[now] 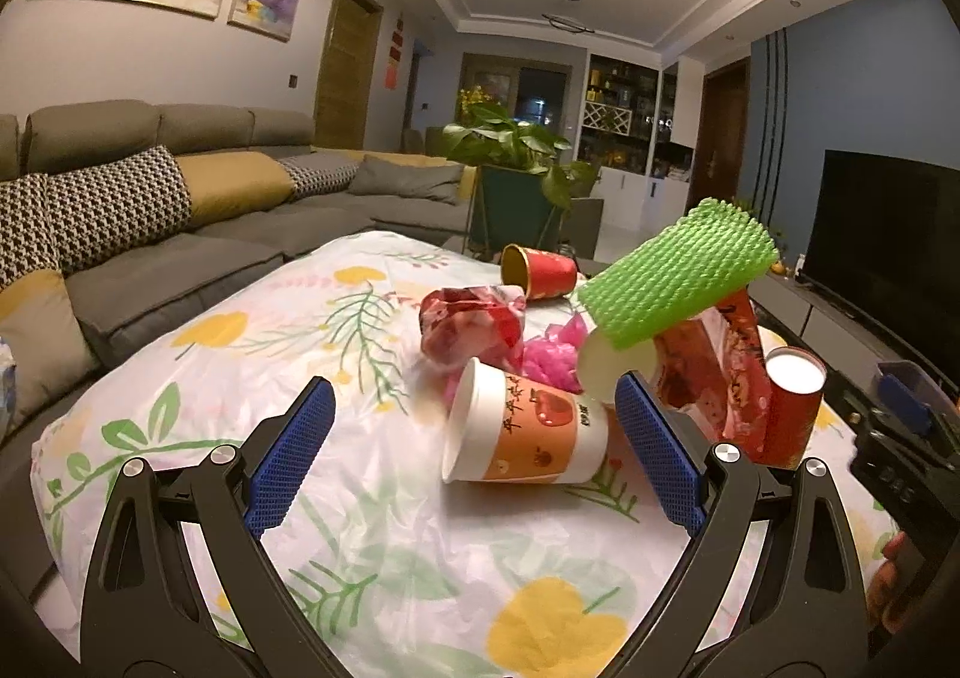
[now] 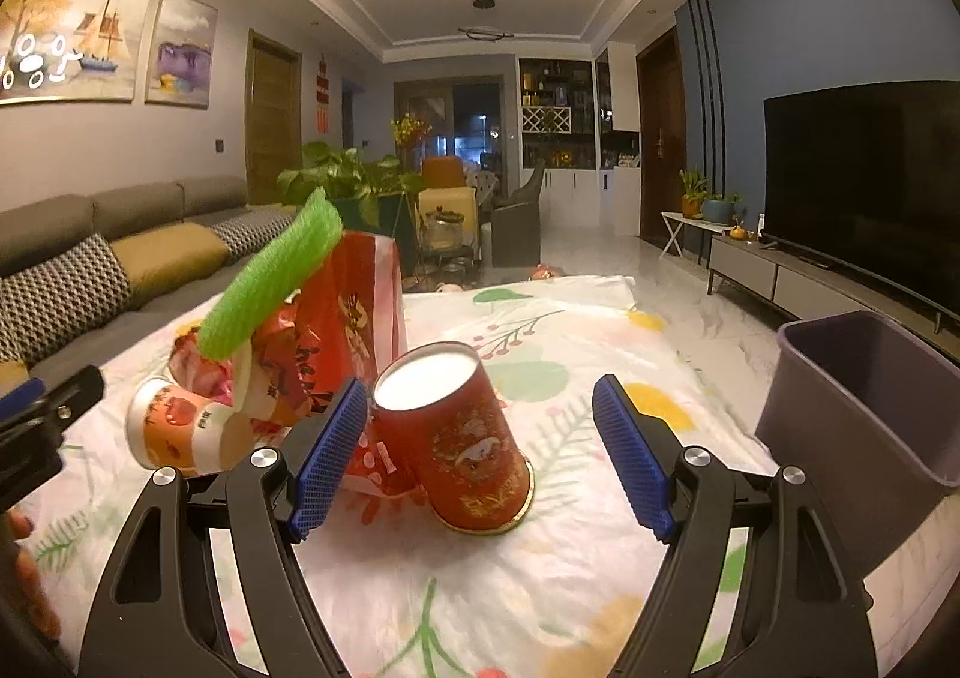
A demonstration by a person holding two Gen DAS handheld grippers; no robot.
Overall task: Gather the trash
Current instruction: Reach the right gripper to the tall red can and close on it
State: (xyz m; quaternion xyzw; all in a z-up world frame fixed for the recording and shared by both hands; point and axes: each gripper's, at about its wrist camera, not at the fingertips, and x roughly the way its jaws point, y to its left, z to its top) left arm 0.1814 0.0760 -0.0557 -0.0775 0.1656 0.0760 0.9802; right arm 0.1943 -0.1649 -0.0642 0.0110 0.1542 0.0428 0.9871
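Note:
A white and orange paper cup (image 1: pixel 528 438) lies on its side between the blue pads of my open left gripper (image 1: pixel 474 432); the same cup (image 2: pixel 180 432) shows at the left of the right wrist view. A red paper cup (image 2: pixel 462 432) stands upside down and tilted between the pads of my open right gripper (image 2: pixel 480 438), close to the left pad; this cup (image 1: pixel 792 408) is at the right in the left view. Behind them lie a green foam net (image 1: pixel 678 270), red wrappers (image 1: pixel 474 324), pink plastic (image 1: pixel 552 354), a red bag (image 2: pixel 354 330) and another red cup (image 1: pixel 537 271) on its side.
A flowered cloth (image 1: pixel 240 378) covers the table. A dark purple bin (image 2: pixel 864 420) stands at the table's right edge. A grey sofa (image 1: pixel 180 234) runs along the left, a potted plant (image 1: pixel 516 162) stands behind the table, and a TV (image 2: pixel 864 168) on a low cabinet is at the right.

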